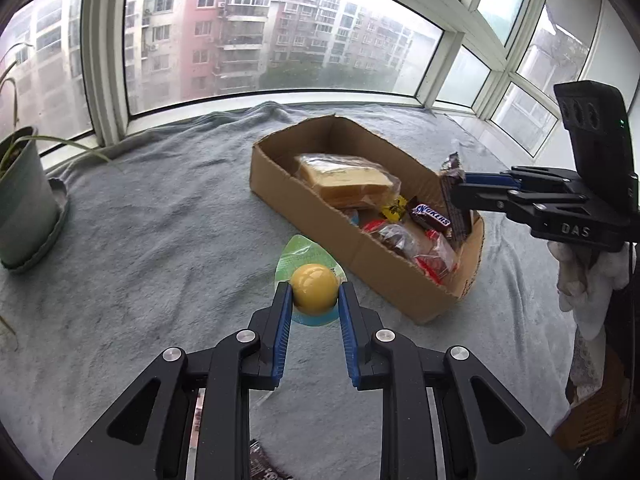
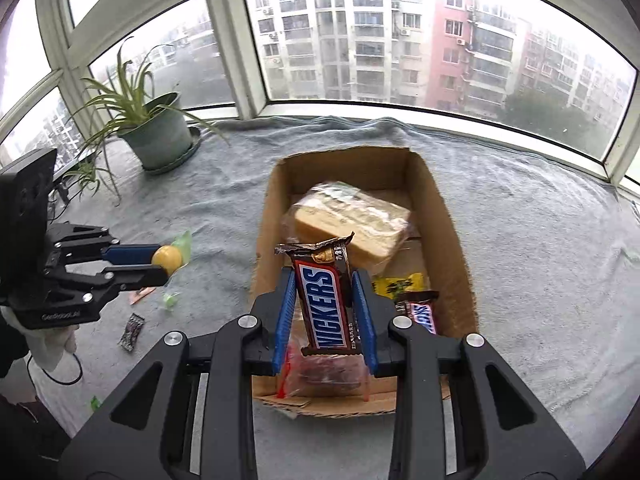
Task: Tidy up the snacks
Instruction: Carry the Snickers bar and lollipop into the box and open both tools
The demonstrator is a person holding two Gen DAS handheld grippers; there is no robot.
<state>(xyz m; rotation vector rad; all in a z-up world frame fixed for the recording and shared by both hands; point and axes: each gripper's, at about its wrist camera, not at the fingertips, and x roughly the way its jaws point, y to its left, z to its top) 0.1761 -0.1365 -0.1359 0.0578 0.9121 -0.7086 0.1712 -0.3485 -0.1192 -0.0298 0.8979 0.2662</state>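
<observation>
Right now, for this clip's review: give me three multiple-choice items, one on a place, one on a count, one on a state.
1. Where is the wrapped bread?
A. In the cardboard box
B. Beside the plant pot
C. In the left gripper

2. How many Snickers bars show in the right wrist view?
A. One
B. Two
C. Four

3. What is the left gripper doing?
A. Hanging open, holding nothing
B. Shut on the yellow jelly cup
C. Gripping the box wall

Answers:
1 A, the wrapped bread lies inside the cardboard box.
2 B, one Snickers bar sits between the right gripper fingers; another Snickers bar lies in the box.
3 B, the left gripper fingers close on the yellow jelly cup.
</observation>
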